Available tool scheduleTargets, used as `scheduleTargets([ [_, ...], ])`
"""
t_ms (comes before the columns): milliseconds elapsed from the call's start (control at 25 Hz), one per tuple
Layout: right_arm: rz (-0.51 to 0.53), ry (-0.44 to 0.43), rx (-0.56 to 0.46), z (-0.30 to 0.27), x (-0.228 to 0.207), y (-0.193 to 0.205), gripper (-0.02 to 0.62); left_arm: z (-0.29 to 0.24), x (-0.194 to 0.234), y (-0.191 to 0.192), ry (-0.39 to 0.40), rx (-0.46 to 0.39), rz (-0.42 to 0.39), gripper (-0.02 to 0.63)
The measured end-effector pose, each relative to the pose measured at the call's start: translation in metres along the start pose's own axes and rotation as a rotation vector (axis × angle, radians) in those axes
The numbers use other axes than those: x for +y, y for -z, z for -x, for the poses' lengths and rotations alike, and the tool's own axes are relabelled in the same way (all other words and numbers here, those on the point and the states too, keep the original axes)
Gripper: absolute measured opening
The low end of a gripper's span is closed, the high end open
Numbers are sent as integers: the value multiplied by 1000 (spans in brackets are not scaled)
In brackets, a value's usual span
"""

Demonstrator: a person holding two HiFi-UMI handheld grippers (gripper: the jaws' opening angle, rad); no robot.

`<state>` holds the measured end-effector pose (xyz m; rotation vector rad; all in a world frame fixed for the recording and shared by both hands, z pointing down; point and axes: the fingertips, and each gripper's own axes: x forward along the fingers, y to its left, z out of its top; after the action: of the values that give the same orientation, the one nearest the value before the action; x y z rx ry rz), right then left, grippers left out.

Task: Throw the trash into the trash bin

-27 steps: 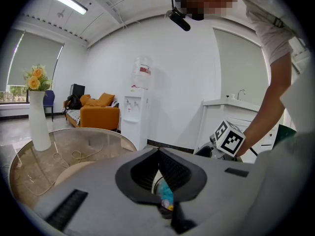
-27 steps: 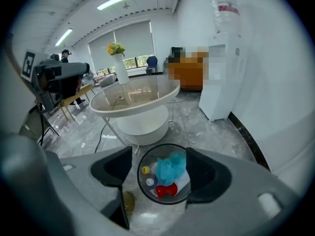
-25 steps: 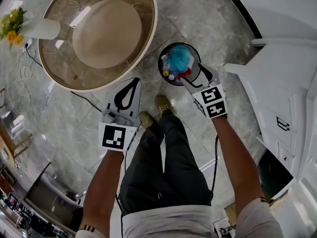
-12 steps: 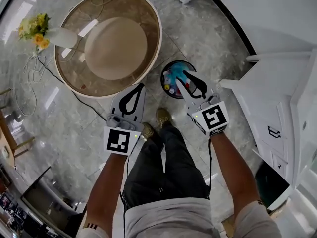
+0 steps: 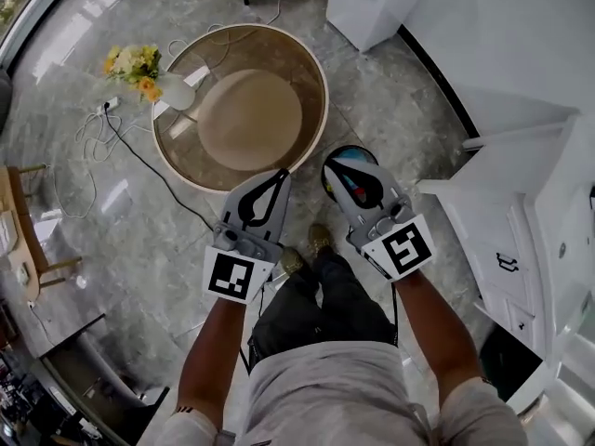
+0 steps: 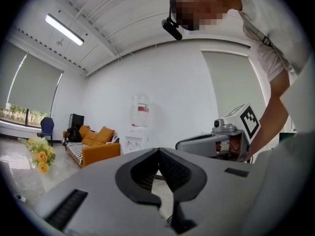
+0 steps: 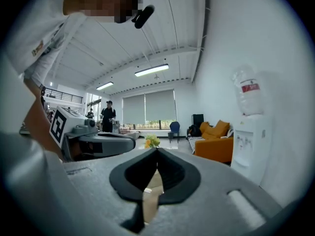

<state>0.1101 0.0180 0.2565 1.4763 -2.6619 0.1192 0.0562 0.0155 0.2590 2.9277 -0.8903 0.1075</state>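
Head view: left claw (image 5: 281,173), right claw (image 5: 335,163) level, empty; right just closed

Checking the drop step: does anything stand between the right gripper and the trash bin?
Nothing visible does. In the head view the right gripper overlaps the trash bin and hides part of its mouth; no other thing shows between them. Its fingers are together with nothing between them.
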Motion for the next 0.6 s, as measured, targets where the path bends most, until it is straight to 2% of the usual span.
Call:
scheduleTargets([
  [280, -17, -43, -80, 7, 38, -70, 2, 37, 3, -76, -24, -85, 30, 0],
  [600, -9, -119, -145, 28, 81, -126, 2, 80, -7, -141, -76, -197, 14, 0],
])
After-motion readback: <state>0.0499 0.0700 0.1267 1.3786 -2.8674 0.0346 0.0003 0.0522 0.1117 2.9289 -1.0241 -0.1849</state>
